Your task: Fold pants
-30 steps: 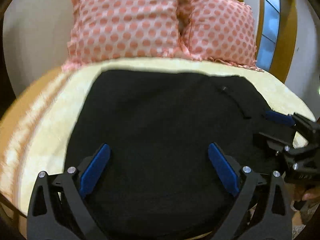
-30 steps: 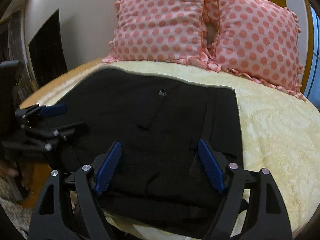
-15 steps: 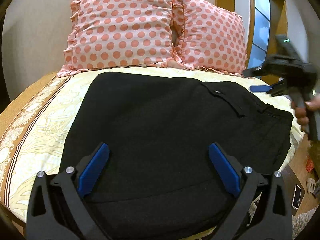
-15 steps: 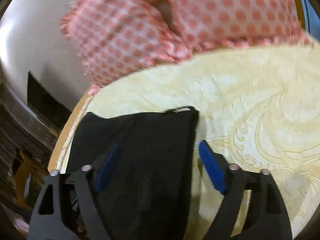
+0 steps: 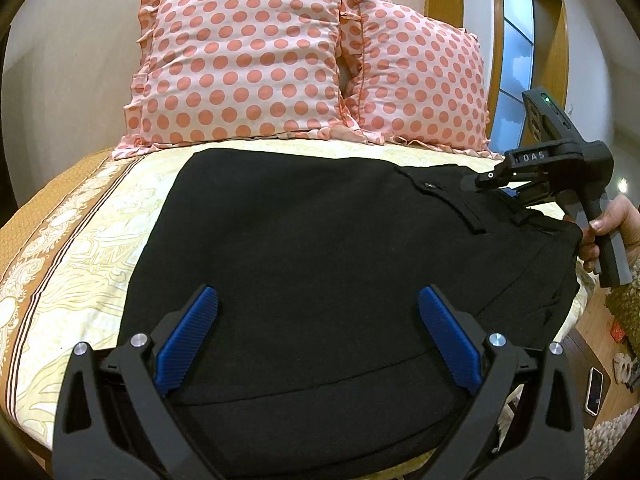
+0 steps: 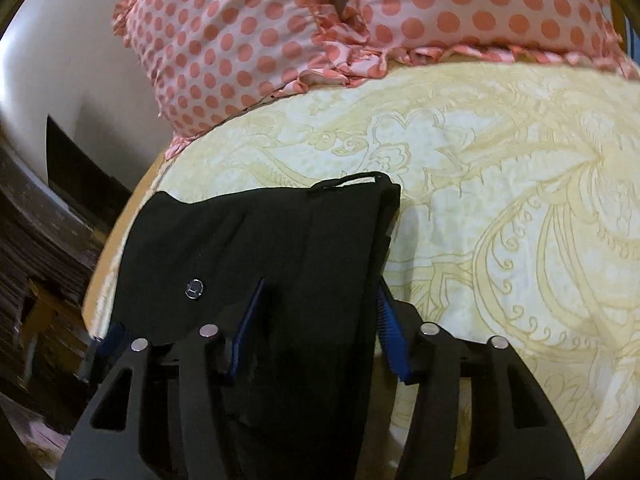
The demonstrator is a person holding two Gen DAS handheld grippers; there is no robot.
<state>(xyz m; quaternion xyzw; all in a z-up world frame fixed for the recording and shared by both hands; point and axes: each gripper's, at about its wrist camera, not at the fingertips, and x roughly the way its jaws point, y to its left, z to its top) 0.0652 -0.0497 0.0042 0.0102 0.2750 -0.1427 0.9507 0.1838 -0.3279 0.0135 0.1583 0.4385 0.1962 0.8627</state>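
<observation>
Black pants [image 5: 320, 260] lie folded flat on a yellow patterned bed sheet [image 5: 100, 240]. My left gripper [image 5: 318, 300] hovers open over their near edge, with nothing between its blue pads. At the right, a hand [image 5: 612, 220] holds my right gripper [image 5: 496, 186] at the waistband corner. In the right wrist view the waistband end of the pants [image 6: 280, 240], with a metal button [image 6: 195, 289], runs between the fingers of the right gripper [image 6: 318, 312]. Its jaws are closing around that fabric, and the pads still stand apart.
Two pink polka-dot pillows [image 5: 248, 72] [image 5: 420, 80] lean on the wall at the head of the bed. Bare sheet [image 6: 500, 200] spreads to the right of the pants. A phone [image 5: 594, 390] lies on the wooden floor beside the bed, below a window [image 5: 516, 60].
My right gripper came down from beside the bed to the waistband corner, and its jaws narrowed around the fabric. The left gripper stayed over the near edge.
</observation>
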